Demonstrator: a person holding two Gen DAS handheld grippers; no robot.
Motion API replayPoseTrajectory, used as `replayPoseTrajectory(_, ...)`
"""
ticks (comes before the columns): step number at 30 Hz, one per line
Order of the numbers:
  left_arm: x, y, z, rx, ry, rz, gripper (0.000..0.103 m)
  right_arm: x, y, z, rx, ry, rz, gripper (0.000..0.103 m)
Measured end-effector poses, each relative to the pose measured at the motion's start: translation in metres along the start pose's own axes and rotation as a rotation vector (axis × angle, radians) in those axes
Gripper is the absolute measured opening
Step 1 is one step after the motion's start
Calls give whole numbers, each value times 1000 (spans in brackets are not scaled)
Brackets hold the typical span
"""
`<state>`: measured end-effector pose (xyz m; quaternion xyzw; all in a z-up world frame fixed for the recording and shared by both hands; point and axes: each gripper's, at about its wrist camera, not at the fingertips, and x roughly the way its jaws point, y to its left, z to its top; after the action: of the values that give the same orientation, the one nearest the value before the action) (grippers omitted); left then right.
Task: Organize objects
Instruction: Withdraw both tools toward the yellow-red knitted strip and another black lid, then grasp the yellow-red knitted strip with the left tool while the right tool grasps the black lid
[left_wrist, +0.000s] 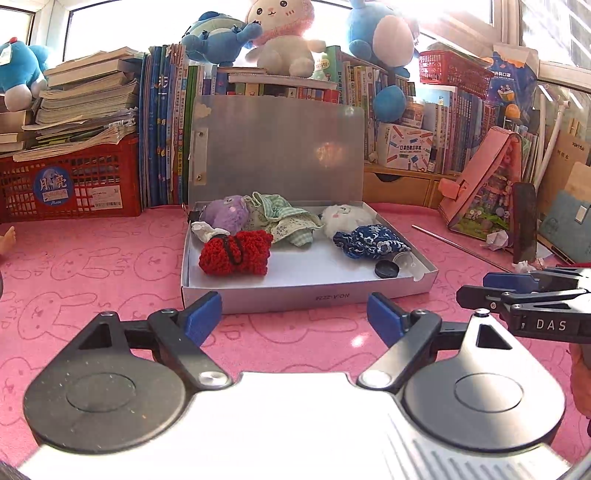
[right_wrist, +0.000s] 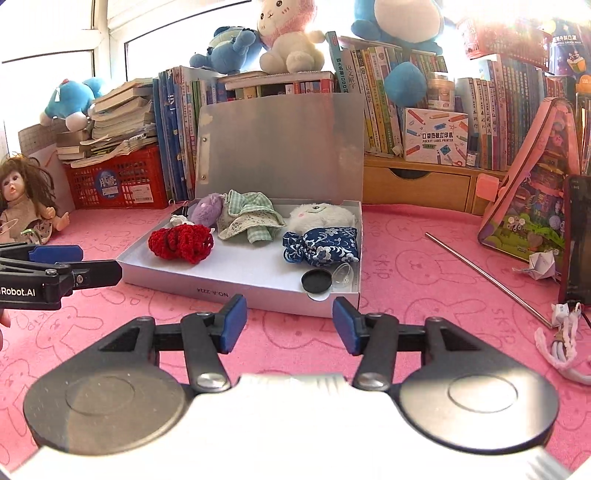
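A silver box (left_wrist: 306, 291) with its lid up stands on the pink cloth; it also shows in the right wrist view (right_wrist: 236, 291). Inside lie a red knitted item (left_wrist: 236, 253), a purple plush (left_wrist: 225, 212), green checked cloth (left_wrist: 284, 218), a white plush (left_wrist: 345, 218), a blue floral pouch (left_wrist: 369, 242) and a black cap (left_wrist: 386, 268). My left gripper (left_wrist: 293, 321) is open and empty, just in front of the box. My right gripper (right_wrist: 290, 326) is open and empty, also in front of the box, at its right corner.
Books and a red crate (left_wrist: 70, 184) line the back, with plush toys on top. A doll (right_wrist: 26, 199) sits at the left. A metal rod (right_wrist: 487, 275), a pink case (right_wrist: 528, 206), crumpled paper (right_wrist: 541, 264) and a white cable (right_wrist: 565, 343) lie on the right.
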<state>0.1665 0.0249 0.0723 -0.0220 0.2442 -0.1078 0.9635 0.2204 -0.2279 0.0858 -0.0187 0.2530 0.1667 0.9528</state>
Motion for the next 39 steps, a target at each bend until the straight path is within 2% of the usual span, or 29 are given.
replayPoseTrajectory(13,-59,-21,-70,2,47,-56,89,-72,18,-58,-37,-18,10,67)
replayPoseTrajectory(20,-75,-32,-86,-4,52,-70,87,-92,39,-83,-94,3,76,67)
replayPoseTrajectory(27,-73,-40,-93,-26,91,-78,84,-95,56,-102,-138,36,110,67)
replayPoseTrajectory(32,-63,-46,-97,-53,122,-73,73,-95,66,-115,-172,48,102,67)
replayPoseTrajectory(39,-53,-53,-103,-57,143,-66,73,-94,66,-121,-150,51,97,67)
